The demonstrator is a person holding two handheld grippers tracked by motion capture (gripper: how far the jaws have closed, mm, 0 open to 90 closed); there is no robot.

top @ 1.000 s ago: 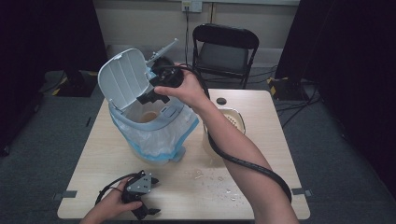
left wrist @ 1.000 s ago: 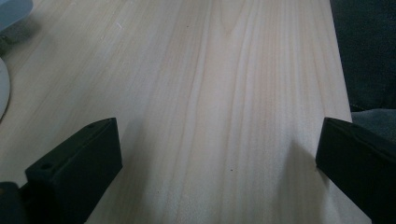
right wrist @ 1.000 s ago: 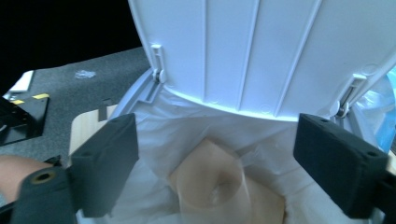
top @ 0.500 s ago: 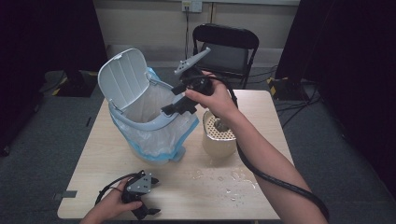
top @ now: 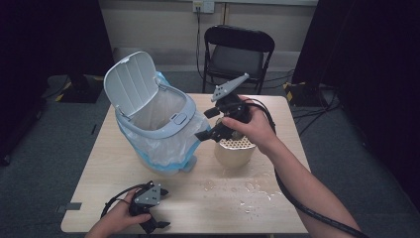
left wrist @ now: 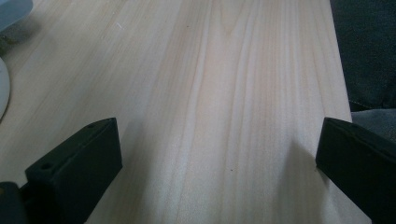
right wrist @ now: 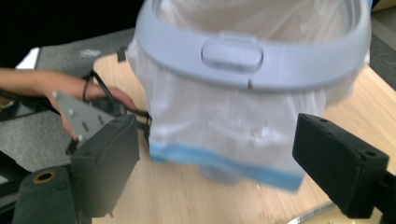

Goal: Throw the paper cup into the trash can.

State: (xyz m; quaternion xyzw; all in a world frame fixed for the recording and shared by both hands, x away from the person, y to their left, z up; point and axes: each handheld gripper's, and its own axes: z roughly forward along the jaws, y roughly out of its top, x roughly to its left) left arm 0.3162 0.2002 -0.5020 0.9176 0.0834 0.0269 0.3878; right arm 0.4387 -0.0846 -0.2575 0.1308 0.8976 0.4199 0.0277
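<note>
Right gripper [top: 207,130], jaws wide and empty, just right of lidded bin [top: 153,124]; left gripper [top: 151,223], wide, in front.

High view: fixed above the near edge, looking forward and down over the whole wooden table [top: 257,198]. Left gripper view: close and low, facing along its wide-set jaws over bare tabletop [left wrist: 224,93]. Right gripper view: near, facing the lined waste bin [right wrist: 252,60] beyond its jaws. Shared by high and right gripper views: bin, left gripper [right wrist: 81,119].
</note>
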